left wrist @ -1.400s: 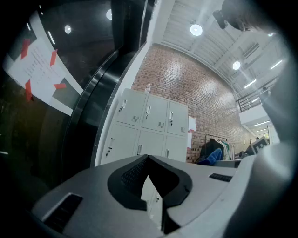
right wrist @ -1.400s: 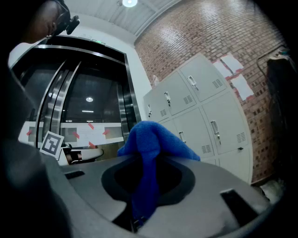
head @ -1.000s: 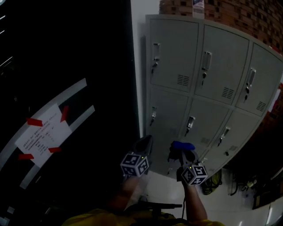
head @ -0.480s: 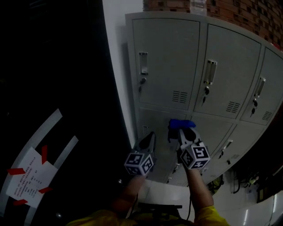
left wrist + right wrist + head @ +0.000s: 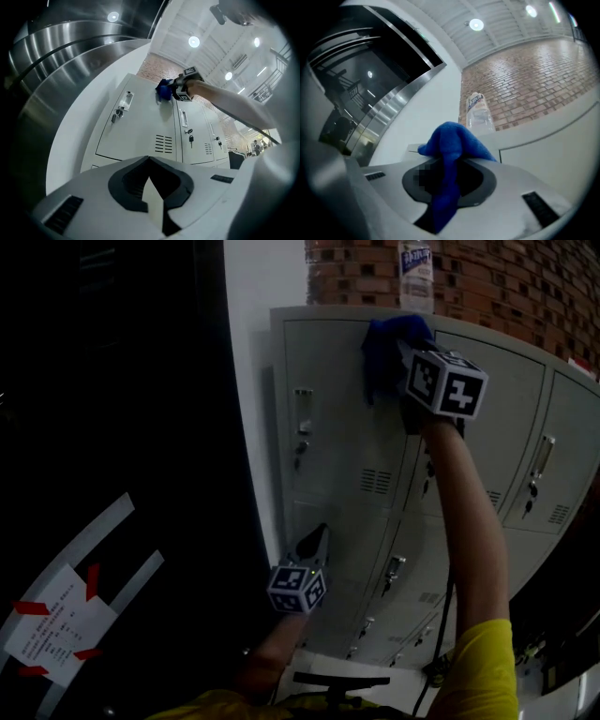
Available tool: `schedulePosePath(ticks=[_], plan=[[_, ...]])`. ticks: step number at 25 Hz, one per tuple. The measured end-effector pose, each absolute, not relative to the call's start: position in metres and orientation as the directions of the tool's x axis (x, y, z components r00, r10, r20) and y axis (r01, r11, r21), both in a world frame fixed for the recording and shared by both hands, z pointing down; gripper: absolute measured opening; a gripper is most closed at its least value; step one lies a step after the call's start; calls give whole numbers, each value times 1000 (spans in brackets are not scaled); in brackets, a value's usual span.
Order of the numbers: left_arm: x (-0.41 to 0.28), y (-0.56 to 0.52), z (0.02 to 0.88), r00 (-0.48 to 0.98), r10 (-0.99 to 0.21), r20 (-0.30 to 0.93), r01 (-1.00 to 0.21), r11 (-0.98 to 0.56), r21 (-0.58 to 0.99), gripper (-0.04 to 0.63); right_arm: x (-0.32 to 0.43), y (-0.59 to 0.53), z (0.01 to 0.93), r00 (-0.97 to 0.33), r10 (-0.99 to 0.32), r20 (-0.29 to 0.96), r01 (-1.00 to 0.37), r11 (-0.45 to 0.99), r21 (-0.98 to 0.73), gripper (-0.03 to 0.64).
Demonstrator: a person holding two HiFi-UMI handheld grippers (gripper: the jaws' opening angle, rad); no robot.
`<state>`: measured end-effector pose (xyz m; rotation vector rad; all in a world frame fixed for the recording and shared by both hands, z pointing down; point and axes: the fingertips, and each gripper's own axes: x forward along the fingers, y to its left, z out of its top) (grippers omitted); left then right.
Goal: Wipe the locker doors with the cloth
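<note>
Grey lockers (image 5: 347, 427) below brick wall (image 5: 506, 277), right tool (image 5: 403, 348) clamping blue cloth (image 5: 380, 362) — left tool (image 5: 317, 535) closed, empty.

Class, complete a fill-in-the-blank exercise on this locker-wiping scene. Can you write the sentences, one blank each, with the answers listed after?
1. The blue cloth is clamped in the person's ____ gripper.
2. That cloth is held near the ____ of the upper-left grey metal locker door.
3. A clear plastic ____ stands on top of the lockers.
4. The wall behind the lockers is built of red ____.

Missing words: right; top; bottle; brick.
</note>
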<state>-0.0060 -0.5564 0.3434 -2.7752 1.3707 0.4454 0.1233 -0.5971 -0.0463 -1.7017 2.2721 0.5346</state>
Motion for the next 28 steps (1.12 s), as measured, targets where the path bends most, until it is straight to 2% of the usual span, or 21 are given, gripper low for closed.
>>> schedulePosePath(ticks=[3, 5, 8, 13, 16, 19, 23, 28], plan=[[-8, -560, 343, 574, -776, -264, -780, -615, 113, -3, 120, -599, -58, -312, -869, -384, -950, 272, 156, 72], [-13, -563, 341, 559, -783, -273, -787, -604, 121, -3, 123, -598, -34, -298, -878, -375, -954, 257, 155, 72], [-19, -566, 340, 551, -788, -276, -794, -597, 119, -3, 127, -602, 61, -272, -904, -329, -962, 246, 119, 72], [-13, -568, 345, 567, -779, -269, -781, -612, 125, -3, 139, -606, 279, -190, -965, -179, -981, 196, -16, 72], [-8, -566, 348, 575, -775, -260, -778, -617, 120, -3, 143, -606, 338, -176, -971, -160, -984, 178, 3, 72], [-5, -561, 355, 583, -774, -248, -778, -620, 106, -3, 135, -596, 291, -201, -953, -225, -979, 189, 72, 72], [-1, -559, 354, 591, -769, -243, -776, -625, 87, -3, 112, -594, 129, -266, -893, -362, -962, 220, 163, 72], [0, -553, 343, 595, -764, -249, -779, -625, 57, -3, 94, -616, -22, -278, -875, -397, -957, 219, 188, 72]])
